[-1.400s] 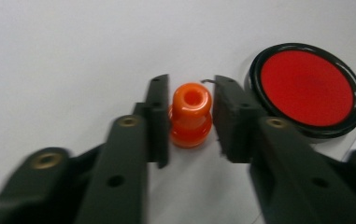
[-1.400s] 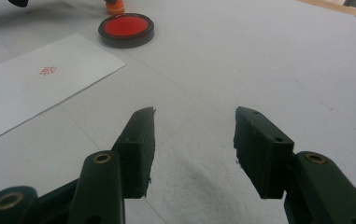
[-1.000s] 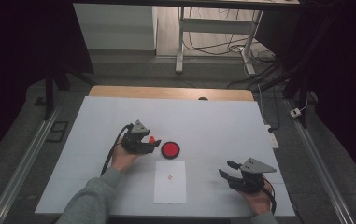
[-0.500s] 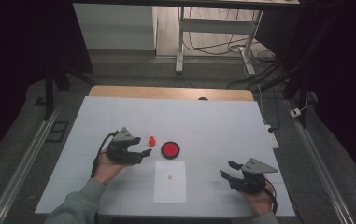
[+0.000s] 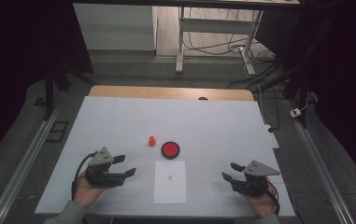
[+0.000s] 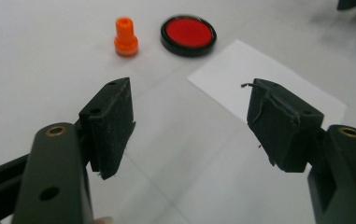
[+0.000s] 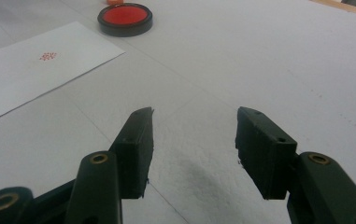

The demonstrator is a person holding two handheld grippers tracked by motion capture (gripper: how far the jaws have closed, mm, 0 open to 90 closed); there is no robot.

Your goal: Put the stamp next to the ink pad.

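Note:
A small orange stamp [image 5: 152,140] [image 6: 125,37] stands upright on the white table, just left of a round red ink pad [image 5: 170,149] [image 6: 188,34] [image 7: 124,18]. In front of them lies a white paper sheet [image 5: 170,181] [image 7: 21,70] with a small red print [image 5: 170,177] [image 7: 47,56]. My left gripper [image 5: 125,165] [image 6: 189,109] rests open near the front left, empty, pointing right toward the sheet. My right gripper [image 5: 230,171] [image 7: 193,122] sits open at the front right, empty, its jaws pointing left toward the paper.
The table's wooden far edge [image 5: 171,92] runs across the back. A metal table frame [image 5: 180,42] and cables [image 5: 213,44] lie on the floor beyond. A white power strip [image 5: 272,138] hangs at the table's right edge.
My left gripper has let go of the orange stamp, which now stands alone by the ink pad, and has drawn back toward the front left. The right gripper has stayed put.

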